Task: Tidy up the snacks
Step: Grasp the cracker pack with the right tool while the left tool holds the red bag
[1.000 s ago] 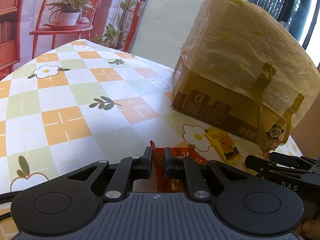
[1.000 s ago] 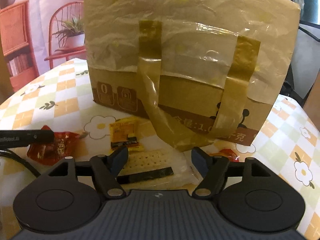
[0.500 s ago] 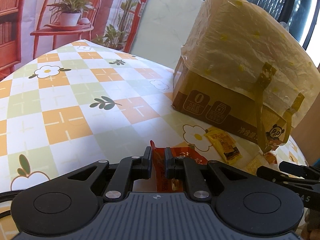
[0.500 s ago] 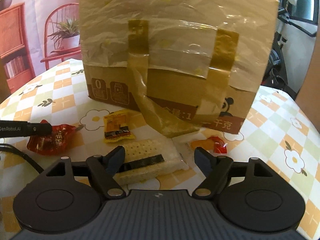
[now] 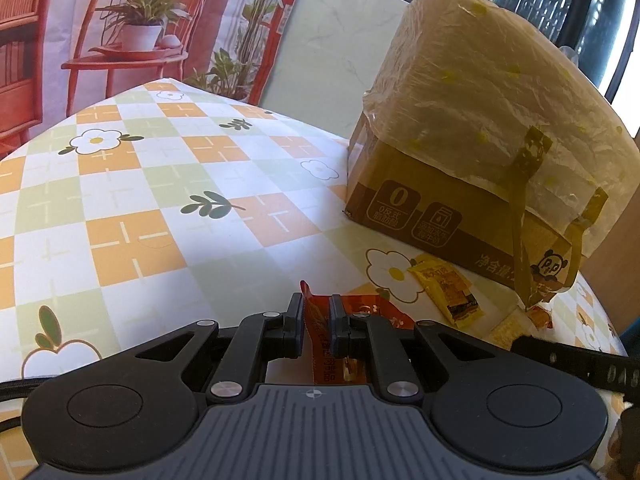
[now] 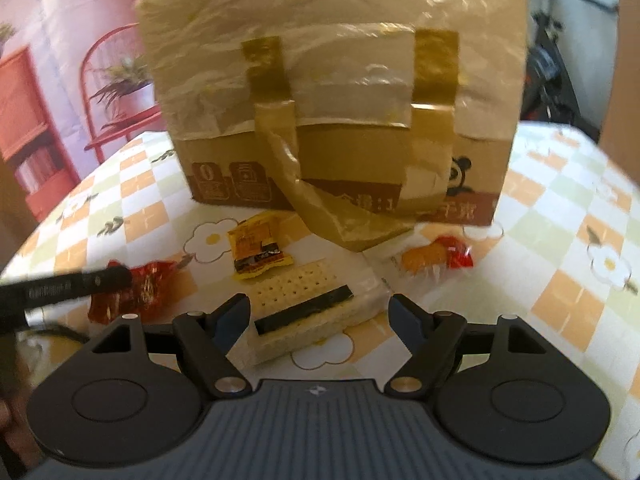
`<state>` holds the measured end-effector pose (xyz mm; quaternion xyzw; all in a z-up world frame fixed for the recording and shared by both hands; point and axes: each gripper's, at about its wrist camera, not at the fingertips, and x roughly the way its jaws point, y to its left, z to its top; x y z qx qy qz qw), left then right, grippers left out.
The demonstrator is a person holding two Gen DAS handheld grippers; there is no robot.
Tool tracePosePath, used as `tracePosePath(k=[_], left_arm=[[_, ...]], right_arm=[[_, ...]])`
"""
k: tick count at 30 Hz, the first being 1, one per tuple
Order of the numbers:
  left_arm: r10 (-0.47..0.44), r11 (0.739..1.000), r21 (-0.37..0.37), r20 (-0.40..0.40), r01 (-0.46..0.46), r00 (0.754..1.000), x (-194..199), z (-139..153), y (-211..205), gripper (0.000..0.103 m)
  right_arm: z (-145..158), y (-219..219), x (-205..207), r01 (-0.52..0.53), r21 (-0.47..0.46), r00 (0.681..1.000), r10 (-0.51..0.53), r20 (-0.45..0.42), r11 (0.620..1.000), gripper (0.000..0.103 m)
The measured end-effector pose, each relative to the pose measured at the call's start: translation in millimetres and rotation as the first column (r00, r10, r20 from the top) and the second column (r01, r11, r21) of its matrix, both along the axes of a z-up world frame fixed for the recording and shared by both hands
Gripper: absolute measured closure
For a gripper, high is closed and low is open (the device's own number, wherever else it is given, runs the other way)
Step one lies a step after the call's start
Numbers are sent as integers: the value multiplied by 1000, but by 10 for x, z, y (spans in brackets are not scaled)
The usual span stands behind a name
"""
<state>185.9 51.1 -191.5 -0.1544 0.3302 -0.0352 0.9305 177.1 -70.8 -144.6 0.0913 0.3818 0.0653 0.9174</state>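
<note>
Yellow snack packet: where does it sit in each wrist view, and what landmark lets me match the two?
Left wrist: yellow snack packet lies right of centre, low, just in front of the wrapped box.
Right wrist: yellow snack packet lies left of centre, mid-height, beyond the cracker pack.
Shared landmark: the box's panda print.

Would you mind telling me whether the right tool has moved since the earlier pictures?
Yes. In the left wrist view the right tool has drawn back toward the right edge, away from the yellow snack packet, which stayed beside the cardboard box.
</note>
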Motion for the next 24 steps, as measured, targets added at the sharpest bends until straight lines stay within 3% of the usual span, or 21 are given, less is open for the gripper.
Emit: tracePosePath(k=[6,17,24], left_arm=[[0,1000,-3,1,0,1000,1,-4,-2,90],[1,1000,-4,1,-1,1000,0,-2,-2,90],[1,1000,-4,1,-1,1000,-2,-2,-5,90]], right_arm=[[-38,-61,205,91,115,993,-81,-87,989,24],[-100,86,362,66,6,996,-65,-65,998,15],[-51,117,308,24,-62,999,-27,-46,998,15]])
